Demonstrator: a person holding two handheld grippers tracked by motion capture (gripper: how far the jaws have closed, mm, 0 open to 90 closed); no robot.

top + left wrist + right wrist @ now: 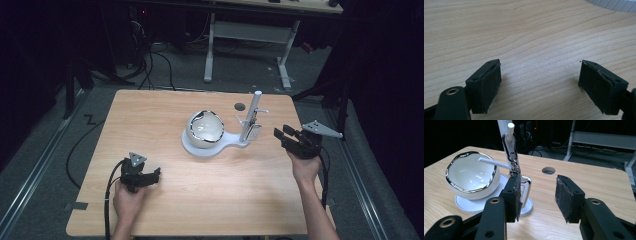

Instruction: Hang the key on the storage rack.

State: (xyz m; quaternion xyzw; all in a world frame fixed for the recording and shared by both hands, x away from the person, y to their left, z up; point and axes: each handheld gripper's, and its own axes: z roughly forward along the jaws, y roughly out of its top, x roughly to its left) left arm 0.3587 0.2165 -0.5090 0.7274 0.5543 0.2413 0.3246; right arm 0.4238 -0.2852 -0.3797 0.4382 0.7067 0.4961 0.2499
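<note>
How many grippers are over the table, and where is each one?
2. The left gripper is low near the table's front left, jaws open. The right gripper is at the right edge, jaws open, beside the white stand.

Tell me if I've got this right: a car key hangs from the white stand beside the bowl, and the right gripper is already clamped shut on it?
Not quite. The right gripper is open, its jaws apart with nothing between them, short of the car key. The right gripper view shows this. The key does hang from the white stand beside the bowl.

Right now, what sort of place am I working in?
Likely a lab or recording workshop: a lone wooden table on a grey floor, cables trailing behind it, and a white-legged workbench in the dark background.
</note>
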